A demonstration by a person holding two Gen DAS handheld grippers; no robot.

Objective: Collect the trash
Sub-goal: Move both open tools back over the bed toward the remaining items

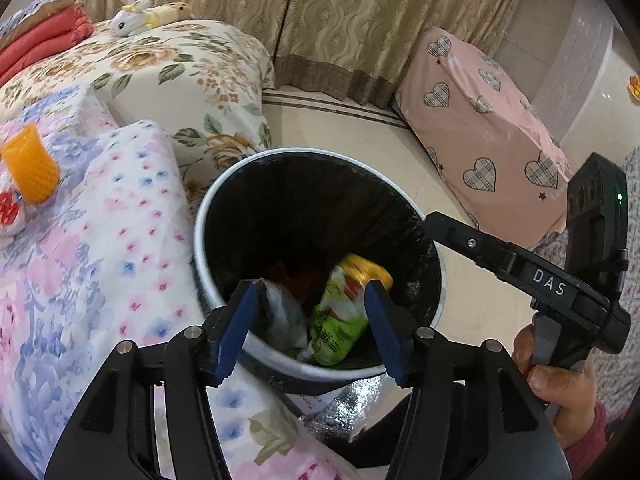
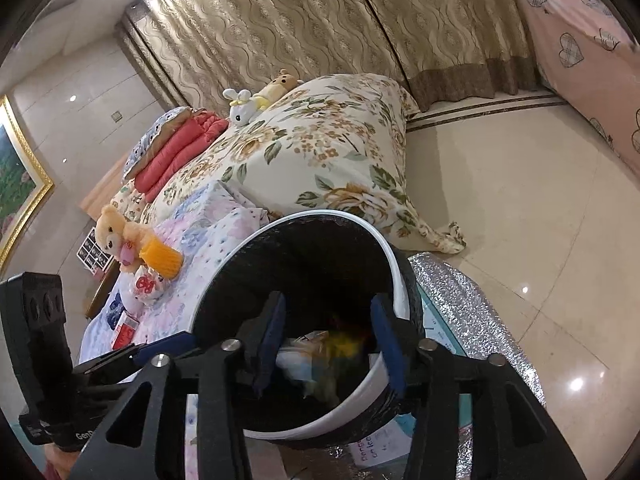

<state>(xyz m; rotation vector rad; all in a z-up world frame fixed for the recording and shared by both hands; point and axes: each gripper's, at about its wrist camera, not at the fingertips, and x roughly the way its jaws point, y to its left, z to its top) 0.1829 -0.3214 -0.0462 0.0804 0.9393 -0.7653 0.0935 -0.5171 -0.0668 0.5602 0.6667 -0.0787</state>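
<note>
Bedroom: floral bed (image 1: 80, 260) at 9 o'clock, tiled floor (image 1: 352, 128) beyond. Your trash bin (image 1: 224, 216) stands upright, mouth up; wrappers (image 1: 336, 320) inside. Left gripper (image 1: 312, 300) and right gripper (image 2: 328, 320) both open, empty.

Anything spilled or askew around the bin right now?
Nothing spilled: the wrappers lie inside the bin, which stands upright, liner in place. Only oddity: a silver foil sheet under its base.

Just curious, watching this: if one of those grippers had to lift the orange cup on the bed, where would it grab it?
Probably across the ribbed side wall of the orange cup, coming from above: it stands upright on soft bedding, with a stuffed bear against it in the right view.
</note>
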